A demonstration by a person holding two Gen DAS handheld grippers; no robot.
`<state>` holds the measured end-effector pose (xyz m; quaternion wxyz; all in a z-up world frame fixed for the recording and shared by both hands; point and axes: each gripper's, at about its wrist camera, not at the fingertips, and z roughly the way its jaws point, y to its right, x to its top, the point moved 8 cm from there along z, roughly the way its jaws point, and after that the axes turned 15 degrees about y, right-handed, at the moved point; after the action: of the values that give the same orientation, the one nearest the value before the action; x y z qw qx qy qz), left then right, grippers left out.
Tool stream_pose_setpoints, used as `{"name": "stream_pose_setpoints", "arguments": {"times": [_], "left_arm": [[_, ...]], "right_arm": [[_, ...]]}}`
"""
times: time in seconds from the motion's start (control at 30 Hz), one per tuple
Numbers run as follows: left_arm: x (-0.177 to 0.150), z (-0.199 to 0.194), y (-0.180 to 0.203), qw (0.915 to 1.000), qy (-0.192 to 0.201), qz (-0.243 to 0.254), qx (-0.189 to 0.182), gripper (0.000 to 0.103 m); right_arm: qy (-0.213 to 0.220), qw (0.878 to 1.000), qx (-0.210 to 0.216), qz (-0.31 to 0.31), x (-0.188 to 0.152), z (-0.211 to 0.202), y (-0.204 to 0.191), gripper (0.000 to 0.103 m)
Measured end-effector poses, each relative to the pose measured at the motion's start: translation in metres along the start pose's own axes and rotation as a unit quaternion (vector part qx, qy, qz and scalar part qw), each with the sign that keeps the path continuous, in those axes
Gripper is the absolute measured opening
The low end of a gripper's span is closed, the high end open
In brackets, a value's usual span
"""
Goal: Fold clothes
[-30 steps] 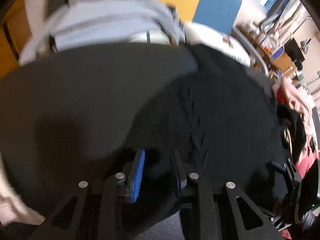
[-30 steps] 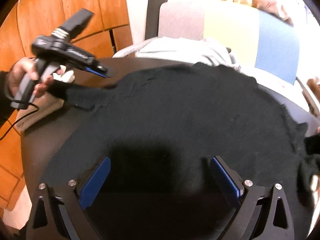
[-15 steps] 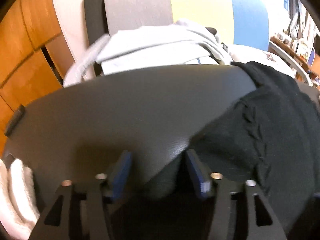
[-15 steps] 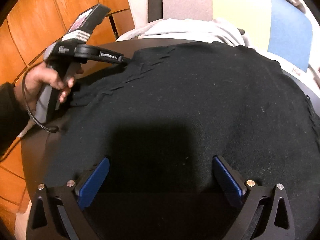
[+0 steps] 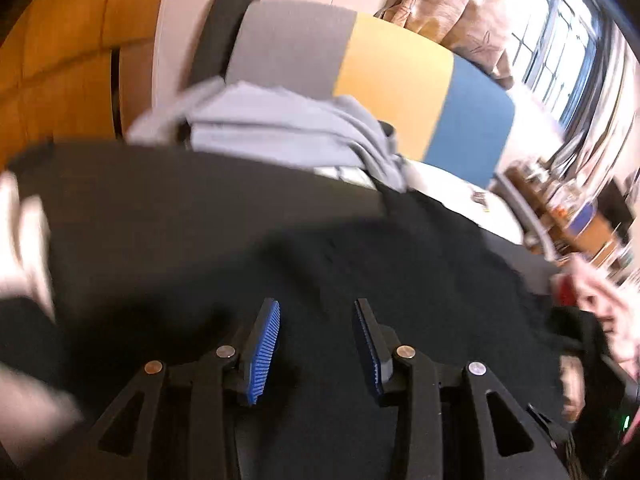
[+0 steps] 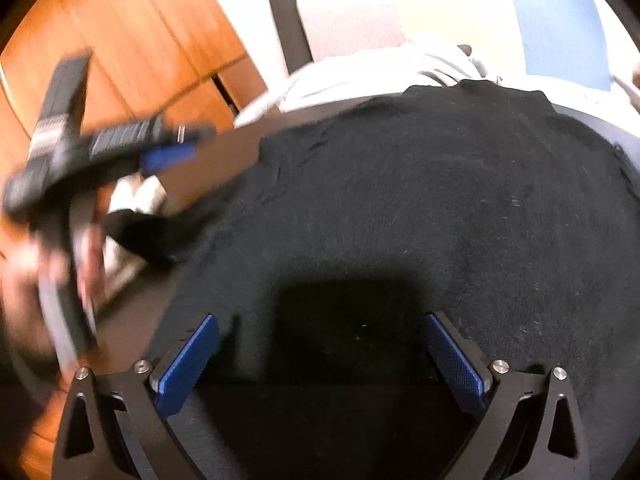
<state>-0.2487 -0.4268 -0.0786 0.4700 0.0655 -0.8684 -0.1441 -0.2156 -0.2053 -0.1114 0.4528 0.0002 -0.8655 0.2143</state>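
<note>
A black knit sweater (image 6: 420, 200) lies spread flat over the dark round table (image 6: 132, 308). One sleeve (image 6: 148, 232) trails off to the left. My right gripper (image 6: 322, 356) hovers wide open over the sweater's near edge with nothing between its blue pads. My left gripper (image 5: 316, 340) hangs above the sweater (image 5: 400, 280), its pads apart and only cloth showing beneath the gap. In the right wrist view the left gripper (image 6: 168, 156) is a blur held in a hand, raised above the table's left side and clear of the sleeve.
Folded grey clothes (image 5: 280, 128) lie stacked past the table's far edge, in front of a chair back (image 5: 392, 80) in grey, yellow and blue. A white cloth (image 6: 136, 192) lies at the table's left. Wooden cabinets (image 6: 120, 40) stand on the left. A hand (image 5: 608, 304) shows at the right.
My left gripper has swung from the sweater's far left shoulder out to the left and lifted, and its view now points back over the sweater. The right gripper has hardly moved.
</note>
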Motion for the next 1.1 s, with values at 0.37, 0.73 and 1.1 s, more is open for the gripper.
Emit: {"name": "stream_pose_setpoints", "arguments": {"times": [0.37,0.73,1.1], "left_arm": [[-0.101,-0.008,0.106,0.9907,-0.069,0.090,-0.076,0.040],[-0.121,-0.018,0.118,0.9836,-0.029,0.166,-0.064,0.053],[-0.121,-0.029,0.124,0.9799,-0.030,0.191,-0.049,0.059]], "right_arm": [[0.091,0.981,-0.169,-0.025,-0.020,-0.214,0.095,0.094],[0.089,0.937,-0.326,0.091,-0.100,-0.316,0.205,0.096],[0.112,0.933,-0.302,0.160,-0.104,-0.322,0.229,0.016]]}}
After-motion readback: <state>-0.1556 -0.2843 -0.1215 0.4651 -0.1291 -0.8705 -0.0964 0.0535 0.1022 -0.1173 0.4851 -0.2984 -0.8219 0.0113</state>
